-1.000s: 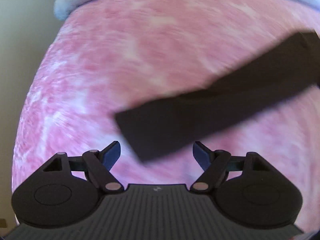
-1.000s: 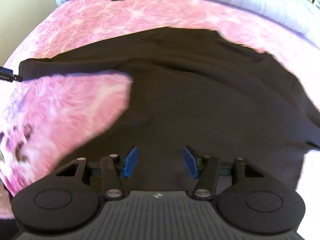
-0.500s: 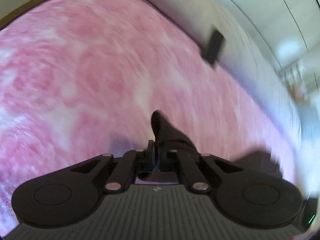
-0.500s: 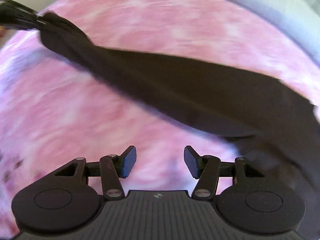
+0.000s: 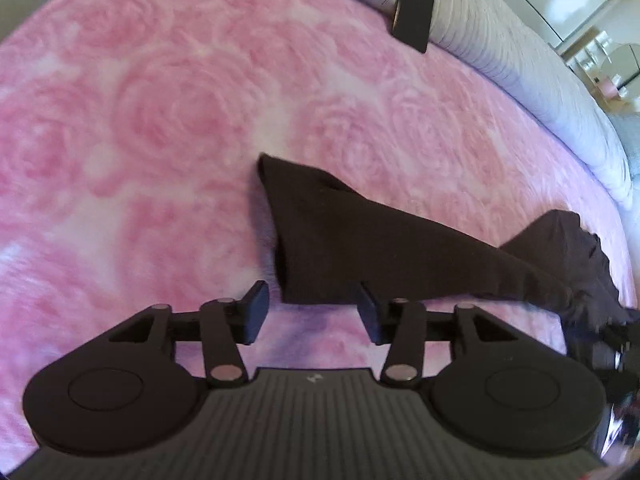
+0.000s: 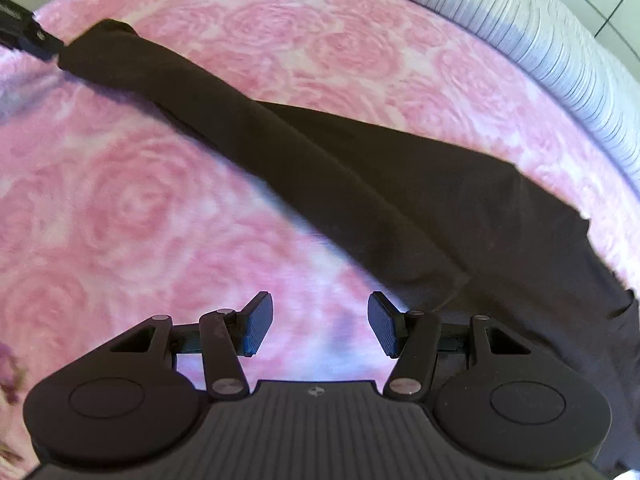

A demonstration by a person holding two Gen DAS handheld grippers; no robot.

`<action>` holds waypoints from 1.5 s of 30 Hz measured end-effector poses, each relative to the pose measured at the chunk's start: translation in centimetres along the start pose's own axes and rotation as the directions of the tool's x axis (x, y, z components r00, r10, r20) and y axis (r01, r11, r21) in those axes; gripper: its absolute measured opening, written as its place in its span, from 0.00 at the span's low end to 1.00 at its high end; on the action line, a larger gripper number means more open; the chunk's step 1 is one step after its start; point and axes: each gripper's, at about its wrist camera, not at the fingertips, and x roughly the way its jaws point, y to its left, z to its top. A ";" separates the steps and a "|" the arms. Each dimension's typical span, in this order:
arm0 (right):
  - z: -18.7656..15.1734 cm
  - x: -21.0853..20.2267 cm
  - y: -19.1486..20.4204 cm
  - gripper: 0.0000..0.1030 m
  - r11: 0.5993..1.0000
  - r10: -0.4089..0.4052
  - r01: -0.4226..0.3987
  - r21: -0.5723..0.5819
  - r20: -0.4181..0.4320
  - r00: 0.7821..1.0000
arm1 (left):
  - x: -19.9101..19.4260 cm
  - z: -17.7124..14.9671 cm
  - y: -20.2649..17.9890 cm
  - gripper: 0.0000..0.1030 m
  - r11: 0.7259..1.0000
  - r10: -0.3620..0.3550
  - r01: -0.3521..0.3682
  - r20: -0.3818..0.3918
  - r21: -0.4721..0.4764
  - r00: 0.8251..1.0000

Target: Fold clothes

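Pink rose-patterned bedding covered the bed and served as the working surface, with a grey ribbed pillow or bolster along its far edge and a small dark rectangular object resting against that edge at about 12 o'clock. In the left wrist view the dark garment lay flat on the bedding, its sleeve end just beyond the fingers and running off toward 3 o'clock, where the cloth bunched. The left gripper was empty, its fingers spread and clear of the cloth, the sleeve hem lying just ahead of them. In the right wrist view the same garment extended as a narrow band from 10 o'clock down to a broad body panel at 4 o'clock. The right gripper was likewise empty, its blue-padded fingers spread over bare bedding, just beside the garment's lower edge. By appearance, the garment was judged light, soft and limp, with no stiffness to hold a crease; it would likely sag and drag on the plush bedding if lifted at one point only. Holds are recommended at the sleeve hem for the left fingers and at the body edge for the right, pinching a single layer at a seam.
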 end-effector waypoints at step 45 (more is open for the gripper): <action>19.6 3.3 19.4 0.07 0.630 0.427 -0.234 -0.741 0.078 0.901 | -5.2 -9.3 3.1 0.26 0.983 0.031 -0.001 0.162 -0.184 0.986</action>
